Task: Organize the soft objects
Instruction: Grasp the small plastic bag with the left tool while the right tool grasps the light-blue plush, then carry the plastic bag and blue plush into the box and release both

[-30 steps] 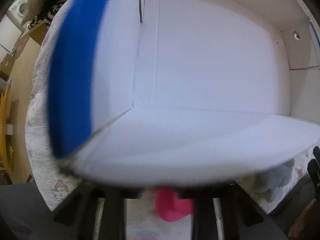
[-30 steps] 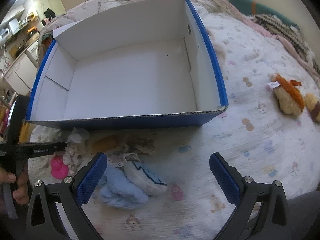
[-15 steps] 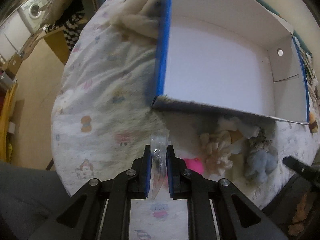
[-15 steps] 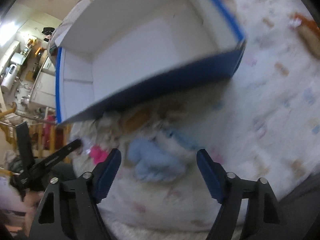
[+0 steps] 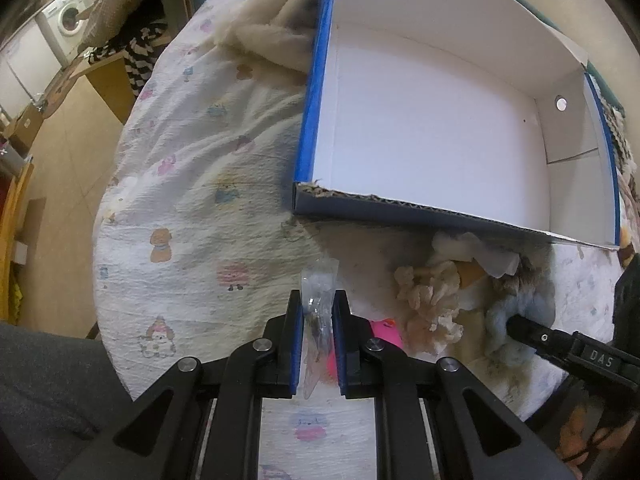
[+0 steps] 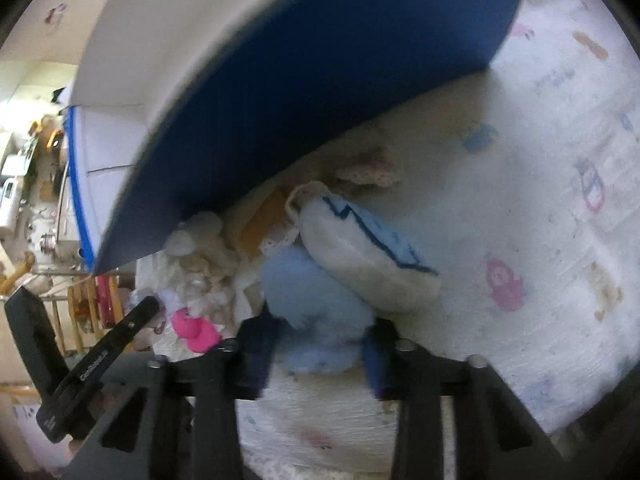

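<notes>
my left gripper (image 5: 316,320) pinches a crinkly, glossy clear plastic wrapper (image 5: 318,304). the box (image 5: 432,120) in the upper right is corrugated cardboard — smooth matt white inside, raw fluted edge. below it, rumpled printed cloth bedding (image 5: 180,200), and a fuzzy pale-blue plush (image 6: 316,320) between my right gripper's (image 6: 316,356) matt pads.

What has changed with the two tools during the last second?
The right tool went down from above the pile, wide open, and now closes around the light blue plush toy. The left tool drew back from the box and grips a clear plastic wrapper. The box stays empty; the pink toy and cream plush lie as before.
</notes>
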Demonstrator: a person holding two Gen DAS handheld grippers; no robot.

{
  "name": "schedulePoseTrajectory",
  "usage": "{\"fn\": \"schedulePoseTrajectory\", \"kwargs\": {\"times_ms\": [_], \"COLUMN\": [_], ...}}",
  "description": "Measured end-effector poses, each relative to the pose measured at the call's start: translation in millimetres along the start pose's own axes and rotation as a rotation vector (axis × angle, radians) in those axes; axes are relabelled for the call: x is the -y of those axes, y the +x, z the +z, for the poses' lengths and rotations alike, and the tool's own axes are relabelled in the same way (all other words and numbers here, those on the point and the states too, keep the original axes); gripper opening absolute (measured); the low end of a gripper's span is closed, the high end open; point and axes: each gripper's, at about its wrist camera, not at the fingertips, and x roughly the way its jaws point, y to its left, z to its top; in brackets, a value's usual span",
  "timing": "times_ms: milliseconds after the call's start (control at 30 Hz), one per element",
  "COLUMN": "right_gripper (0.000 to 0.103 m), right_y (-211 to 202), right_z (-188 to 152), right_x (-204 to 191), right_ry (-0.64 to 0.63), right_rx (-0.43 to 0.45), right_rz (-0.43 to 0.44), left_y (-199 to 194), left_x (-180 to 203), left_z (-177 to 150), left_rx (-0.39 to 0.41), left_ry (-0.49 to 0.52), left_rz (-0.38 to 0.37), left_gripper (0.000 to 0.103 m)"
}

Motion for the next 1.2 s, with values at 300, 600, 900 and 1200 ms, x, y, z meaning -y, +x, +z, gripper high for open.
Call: {"fn": "schedulePoseTrajectory", "kwargs": {"times_ms": [300,600,900,1200], "right_gripper": [0.025,0.025,0.025,0.025], "right_y": [-47,-109,-137,-152], "right_z": [-25,-28,-11,10], "right_x": [-17,-31,-47,-67], "right_ry": [-0.185,-0.352,-0.413,-0.462], "right_rx": [0.076,0.214,0.313,0.391], "right_rz": [0.014,-0.019,0.036,0.061], "left_y": [-4,-18,-68,-95], "left_x": [-4,-6,0,10], "left_z": [1,-7,-9,5], "left_rx": [0.003,0.045,0.208,0.259], "left_ry": [-0.029,-0.025,-0.010,0.002], "left_rz": [-0.018,-0.002,0.039,0.025], "left_gripper": [0.012,0.012,0.012,0.012]}}
